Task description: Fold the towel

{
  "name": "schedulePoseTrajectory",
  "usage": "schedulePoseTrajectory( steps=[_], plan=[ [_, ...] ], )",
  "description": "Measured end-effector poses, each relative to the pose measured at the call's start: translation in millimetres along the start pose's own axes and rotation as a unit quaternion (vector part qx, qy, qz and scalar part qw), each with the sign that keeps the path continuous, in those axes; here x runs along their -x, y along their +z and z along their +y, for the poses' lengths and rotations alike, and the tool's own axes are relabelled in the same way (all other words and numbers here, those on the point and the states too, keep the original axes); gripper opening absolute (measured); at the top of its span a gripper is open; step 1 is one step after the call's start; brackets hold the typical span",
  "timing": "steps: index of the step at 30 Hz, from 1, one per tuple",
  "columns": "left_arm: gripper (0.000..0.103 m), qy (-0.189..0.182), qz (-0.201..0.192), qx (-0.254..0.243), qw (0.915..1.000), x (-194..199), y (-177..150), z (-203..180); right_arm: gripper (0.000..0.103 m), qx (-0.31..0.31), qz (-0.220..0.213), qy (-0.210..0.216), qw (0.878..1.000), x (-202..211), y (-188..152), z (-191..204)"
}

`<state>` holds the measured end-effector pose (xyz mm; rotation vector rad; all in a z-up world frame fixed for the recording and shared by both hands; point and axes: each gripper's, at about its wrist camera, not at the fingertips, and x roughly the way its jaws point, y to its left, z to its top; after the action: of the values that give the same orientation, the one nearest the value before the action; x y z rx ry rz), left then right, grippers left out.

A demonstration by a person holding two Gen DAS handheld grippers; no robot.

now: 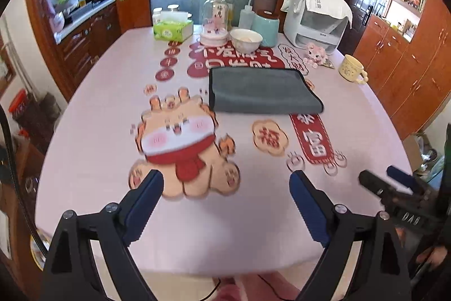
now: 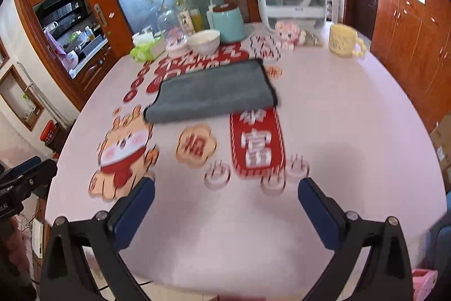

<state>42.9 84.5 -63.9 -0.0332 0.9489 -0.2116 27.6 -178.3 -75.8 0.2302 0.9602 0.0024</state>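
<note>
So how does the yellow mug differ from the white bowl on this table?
The mug is pale yellow with a handle; the bowl is white with none. The mug is taller and narrower; the bowl is low and wide. The mug stands alone to the right of the grey towel; the bowl sits behind it, against the teal canister. Both stand upright.

Open tabletop up to the towel

Bare table (image 1: 93, 131) lies before the folded towel (image 1: 262, 89); bowl (image 1: 246, 40), canister (image 1: 266, 28) and mug (image 1: 351, 69) crowd behind it.

Black left gripper (image 1: 227, 188), blue pads (image 1: 141, 208), seemingly ridged
</note>
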Motion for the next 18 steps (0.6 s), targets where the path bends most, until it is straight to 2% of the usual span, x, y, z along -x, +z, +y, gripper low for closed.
schedulePoseTrajectory(
  steps=[5, 8, 14, 18],
  plan=[
    [0.090, -0.002, 0.005, -0.001, 1.0000, 17.4, -29.7, -10.4, 0.102, 0.010, 0.023, -0.001, 1.000, 21.3, -37.9, 6.1],
    [0.090, -0.004, 0.010, 0.014, 0.9998, 29.8, -39.4, -16.1, 0.102, 0.013, 0.029, 0.002, 0.999, 39.0, -51.1, 5.2],
    [0.090, 0.006, 0.000, 0.026, 0.9997, 52.7, -40.0, -31.4, 0.102, 0.019, 0.014, 0.004, 1.000, 80.4, -54.2, 0.2],
    [0.090, 0.027, -0.020, 0.024, 0.9992, 71.4, -39.9, -43.7, 0.102, 0.036, -0.001, 0.000, 0.999, 105.8, -49.6, -0.1]
  ],
)
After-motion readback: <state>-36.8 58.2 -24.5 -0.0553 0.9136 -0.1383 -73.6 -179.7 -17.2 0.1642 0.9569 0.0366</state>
